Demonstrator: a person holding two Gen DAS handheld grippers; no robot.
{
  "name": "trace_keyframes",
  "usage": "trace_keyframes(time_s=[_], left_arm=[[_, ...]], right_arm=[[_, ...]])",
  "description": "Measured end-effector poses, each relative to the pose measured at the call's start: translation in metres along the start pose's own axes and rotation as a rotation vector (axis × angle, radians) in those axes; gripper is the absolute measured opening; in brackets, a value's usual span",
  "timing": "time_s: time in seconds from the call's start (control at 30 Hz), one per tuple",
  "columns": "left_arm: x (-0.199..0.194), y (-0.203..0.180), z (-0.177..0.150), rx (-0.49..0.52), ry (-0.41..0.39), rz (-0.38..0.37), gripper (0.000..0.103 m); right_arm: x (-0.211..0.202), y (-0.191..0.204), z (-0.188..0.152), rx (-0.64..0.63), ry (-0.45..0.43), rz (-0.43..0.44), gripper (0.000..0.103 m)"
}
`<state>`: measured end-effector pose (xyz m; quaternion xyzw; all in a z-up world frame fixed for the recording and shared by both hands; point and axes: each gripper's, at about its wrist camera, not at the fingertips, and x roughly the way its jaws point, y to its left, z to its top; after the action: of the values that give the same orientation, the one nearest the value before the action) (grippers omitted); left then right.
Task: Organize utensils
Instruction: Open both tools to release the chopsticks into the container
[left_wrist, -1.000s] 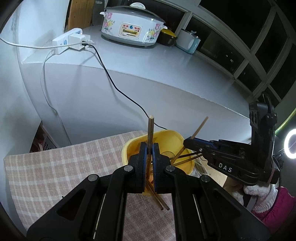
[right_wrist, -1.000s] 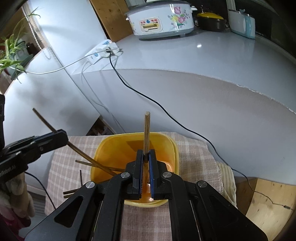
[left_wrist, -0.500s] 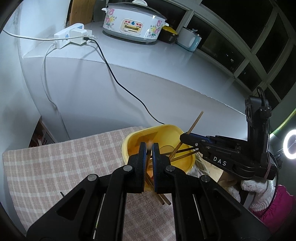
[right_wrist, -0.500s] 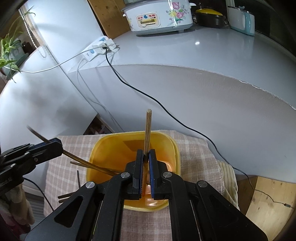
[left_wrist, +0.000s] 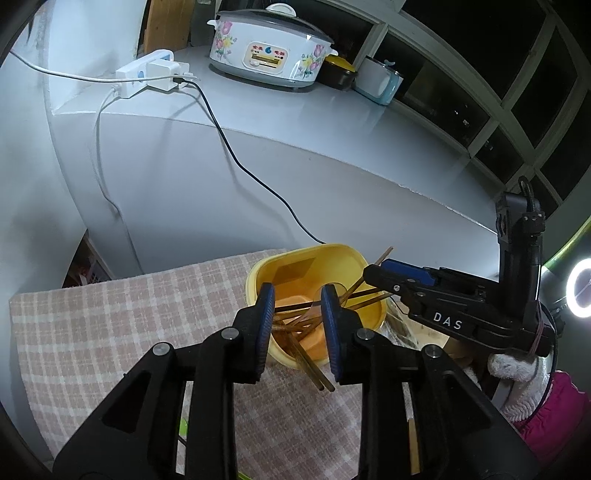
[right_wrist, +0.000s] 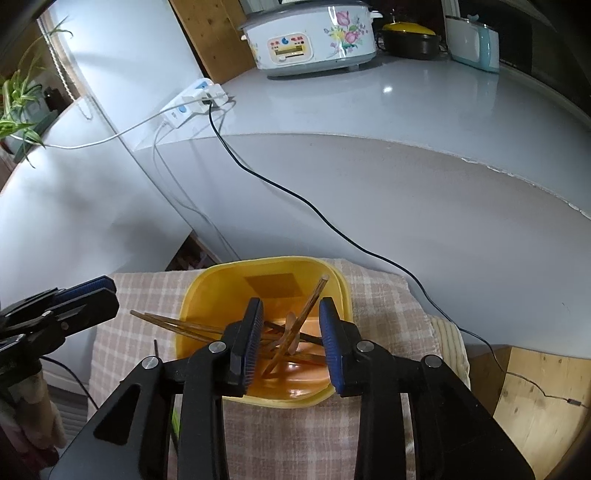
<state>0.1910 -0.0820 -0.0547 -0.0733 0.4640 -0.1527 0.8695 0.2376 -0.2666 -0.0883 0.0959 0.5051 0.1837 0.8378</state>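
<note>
- We take the yellow tub (right_wrist: 207, 291) as our landmark; it sits on a checked cloth (left_wrist: 110, 314) over the worktop, below a grey counter ledge (right_wrist: 406, 122).
- The left gripper (left_wrist: 297, 301) hangs over the tub's near rim, jaws apart and opening, nothing pinched between them.
- The right gripper (right_wrist: 290, 314) hangs over the tub too, jaws apart and opening, pads clear of any stick.
- The chopsticks (right_wrist: 291, 336) lie loose inside the tub, crossed in a heap; one leans up against the far wall, and several poke out over the tub's left rim in the right wrist view.
- In the left wrist view, two sticks (left_wrist: 314, 369) jut out over the tub's near rim, just under the left gripper.
- Risk, as we judge it: the overhanging sticks are poorly balanced, so a brush from either gripper could tip them out onto the cloth.
- Risk: both grippers crowd the same tub, so they could knock together or shove it across the cloth.
- Risk: the leaning stick may slide down and tangle the pile.
- One thin dark stick (right_wrist: 156, 349) lies on the cloth left of the tub, outside it.
- Hard to make out: the exact stick count, since the jaws cover part of the tub floor.
- Something clear inside the tub may be a glass; we cannot tell.
- The cloth's near edge is cut off behind the gripper bodies.
</note>
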Motion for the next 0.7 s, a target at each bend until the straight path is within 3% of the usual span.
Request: trace_keyframes(time_s=[0.47, 0.57, 0.7], left_arm=[[-0.033, 0.001, -0.004, -0.009, -0.053, 0.007, 0.026], [-0.042, 0.004, -0.004, -0.009, -0.069, 0.013, 0.032], [-0.058, 0.013, -0.008, -0.025, -0.094, 0.03, 0.033]], right_arm=[[-0.027, -0.002, -0.011, 0.045, -0.048, 0.017, 0.03], [-0.038, -0.002, -0.014, 0.057, -0.066, 0.031, 0.03], [-0.053, 0.002, -0.021, 0.07, -0.091, 0.059, 0.03]])
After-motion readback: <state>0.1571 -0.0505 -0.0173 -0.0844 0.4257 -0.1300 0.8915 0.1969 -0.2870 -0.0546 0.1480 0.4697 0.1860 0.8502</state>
